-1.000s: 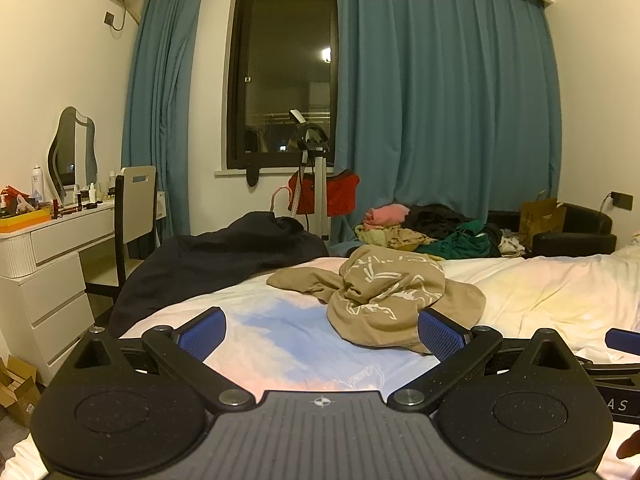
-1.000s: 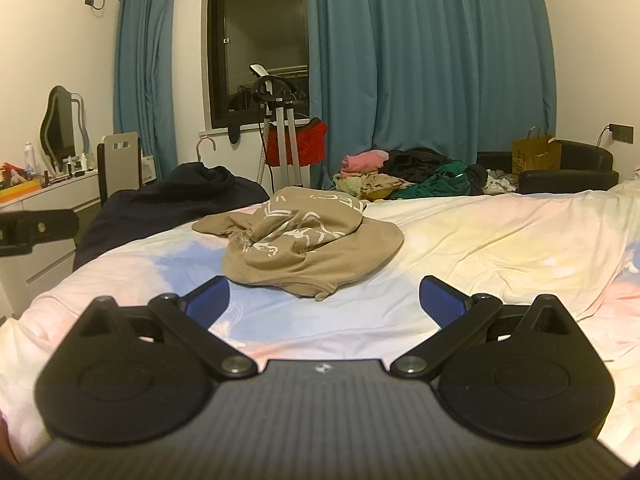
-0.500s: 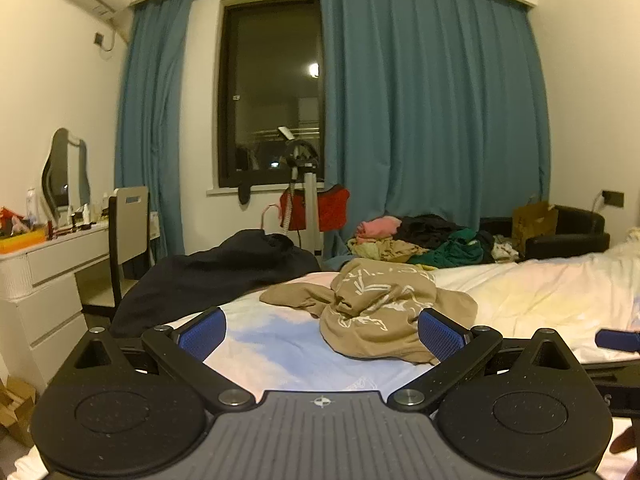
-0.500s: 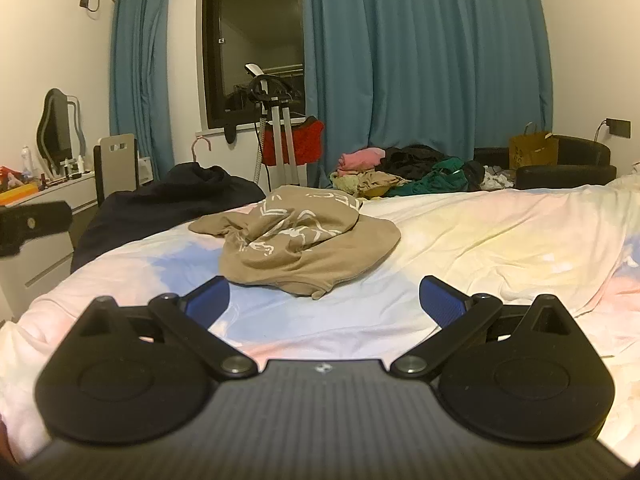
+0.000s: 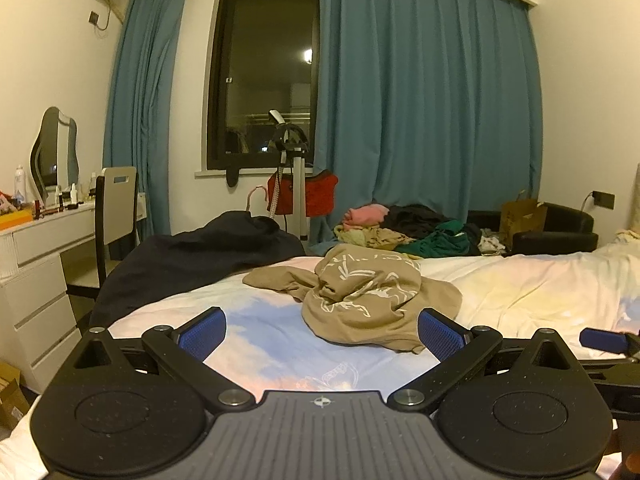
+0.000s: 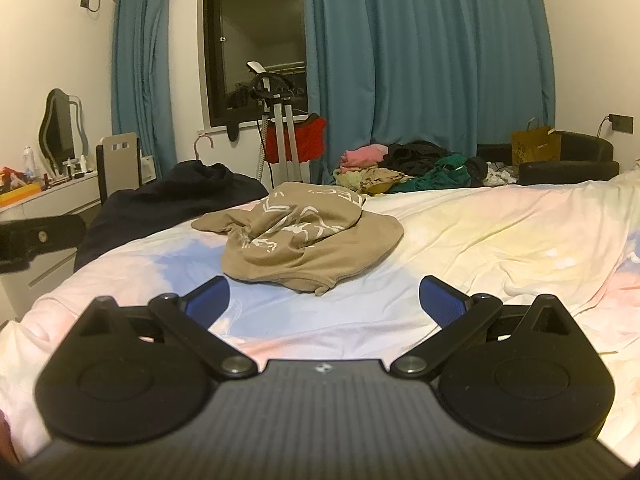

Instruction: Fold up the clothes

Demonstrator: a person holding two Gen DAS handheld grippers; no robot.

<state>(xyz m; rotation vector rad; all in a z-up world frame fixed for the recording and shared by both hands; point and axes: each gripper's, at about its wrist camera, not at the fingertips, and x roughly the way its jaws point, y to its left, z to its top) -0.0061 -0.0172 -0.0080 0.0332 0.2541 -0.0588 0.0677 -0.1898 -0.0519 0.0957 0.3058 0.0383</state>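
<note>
A: What is seen at the far left?

B: A white dresser (image 5: 36,240) is set against the left wall, with a mirror (image 5: 54,152) and small bottles on it. A chair (image 5: 116,208) is placed just beside it. In the right wrist view the same dresser (image 6: 52,196) and chair (image 6: 120,164) are found at the left edge.

A: And on the bed?

B: The bed (image 5: 520,284) is covered by a pastel sheet. A dark garment (image 5: 192,256) is draped over its far left corner. A tan shirt (image 5: 360,300) with white print is left crumpled near the middle of the bed, unfolded, one sleeve spread toward the left. In the right wrist view the shirt (image 6: 304,240) is seen ahead and slightly left of centre, on the bed (image 6: 500,240).

A: How are the grippers held?

B: The left gripper (image 5: 320,330) is held wide open over the sheet, nothing between its blue pads (image 5: 202,330). The shirt is seen between them but farther off, untouched. The right gripper (image 6: 324,302) is likewise spread wide, with nothing gripped. Part of the left gripper is caught at the left edge of the right wrist view, and a blue pad of the right one at the right edge of the left wrist view.

A: What is behind the bed?

B: A dark window (image 5: 264,80) is flanked by blue curtains (image 5: 420,120). A stand (image 5: 296,184) with a red item hung on it is placed below the window. Further right, a pile of clothes (image 5: 408,232) is heaped, then a paper bag (image 5: 520,216) on a black armchair (image 5: 560,228).
</note>
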